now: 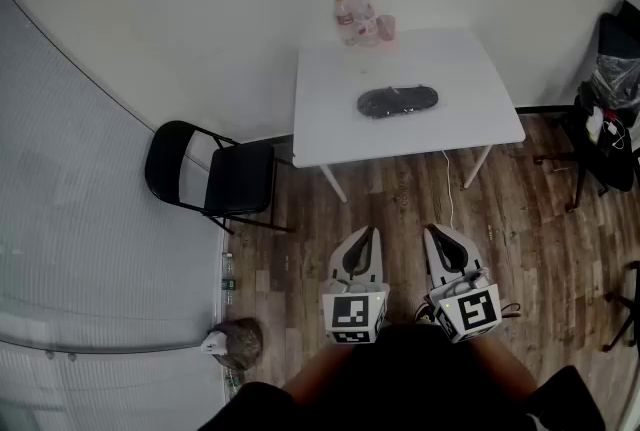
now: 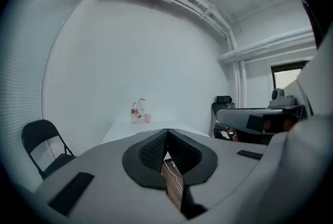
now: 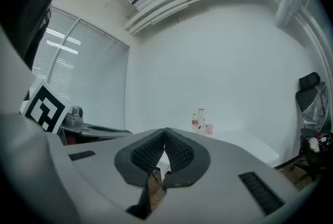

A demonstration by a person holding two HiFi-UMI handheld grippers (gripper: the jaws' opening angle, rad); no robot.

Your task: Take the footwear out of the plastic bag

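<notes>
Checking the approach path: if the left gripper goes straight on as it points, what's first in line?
Likely the near edge of the white table; only wood floor shows between it and the left gripper. Height is unclear.

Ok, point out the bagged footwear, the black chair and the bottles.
bagged footwear (image 1: pixel 397 102), head view, middle of the bundle.
black chair (image 1: pixel 238 177), head view, seat.
bottles (image 1: pixel 345 22), head view, one bottle's body.
</notes>
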